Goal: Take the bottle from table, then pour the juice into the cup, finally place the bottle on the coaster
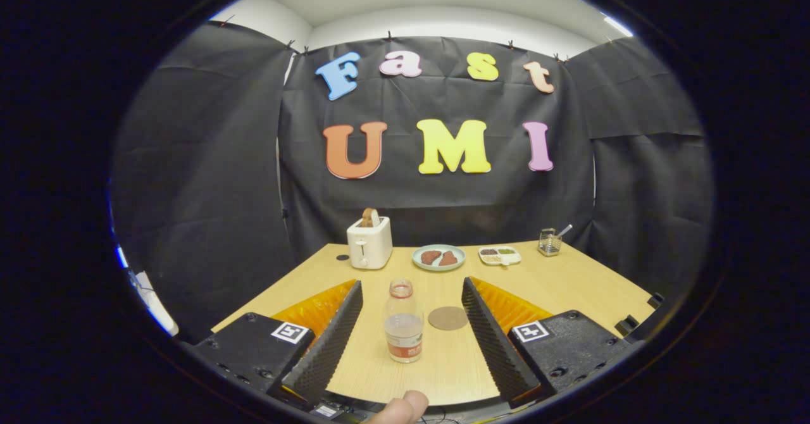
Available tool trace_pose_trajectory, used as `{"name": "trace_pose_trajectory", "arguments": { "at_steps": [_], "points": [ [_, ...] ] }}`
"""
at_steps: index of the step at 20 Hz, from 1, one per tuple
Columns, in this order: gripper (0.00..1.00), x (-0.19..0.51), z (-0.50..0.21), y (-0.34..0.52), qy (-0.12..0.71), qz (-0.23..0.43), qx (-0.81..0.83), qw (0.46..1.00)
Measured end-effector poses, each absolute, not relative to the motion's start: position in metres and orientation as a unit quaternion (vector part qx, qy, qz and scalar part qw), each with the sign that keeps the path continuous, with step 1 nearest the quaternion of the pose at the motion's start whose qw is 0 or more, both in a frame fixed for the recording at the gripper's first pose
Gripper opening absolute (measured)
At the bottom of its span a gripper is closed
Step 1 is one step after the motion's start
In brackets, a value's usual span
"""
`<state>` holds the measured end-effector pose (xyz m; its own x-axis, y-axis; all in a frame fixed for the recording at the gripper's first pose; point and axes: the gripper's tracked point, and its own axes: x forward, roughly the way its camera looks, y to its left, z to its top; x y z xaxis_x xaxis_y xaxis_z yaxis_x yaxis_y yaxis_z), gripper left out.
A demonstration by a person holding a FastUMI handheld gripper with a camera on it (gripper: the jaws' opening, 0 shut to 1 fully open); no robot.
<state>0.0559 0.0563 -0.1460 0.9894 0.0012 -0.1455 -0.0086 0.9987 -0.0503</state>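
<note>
Right now my gripper stands wide open, its two ridged fingers spread apart and holding nothing. Between them, low in the middle of the frame, the small clear plastic bottle with a red band at its neck stands upright on the pale wooden table, touching neither finger. It looks partly filled with a pale liquid, though the level is hard to judge through the plastic. Just beside it, a little to the right and slightly farther back, the round brown coaster lies flat on the wood, also between my fingers and apart from the bottle.

Beyond my fingertips, toward the far edge of the table, a white toaster with a slice of bread poking out of its slot stands left of centre. To its right sits a pale green round plate with two dark brown pieces on it, then a small white divided tray, then a small wire holder with a spoon in it toward the right. At the bottom centre of the frame a fingertip pokes in below the table's near edge.
</note>
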Motion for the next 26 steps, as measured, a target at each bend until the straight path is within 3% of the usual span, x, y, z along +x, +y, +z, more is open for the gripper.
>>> {"name": "trace_pose_trajectory", "arguments": {
  "at_steps": [9, 17, 26],
  "points": [
    [1.0, 0.075, -0.216, 0.081, 0.07, -0.005, -0.065, 0.995],
    [1.0, 0.092, -0.243, 0.061, 0.057, -0.051, -0.082, 0.994],
    [1.0, 0.121, -0.268, 0.07, 0.026, -0.051, -0.087, 0.995]
  ]
}}
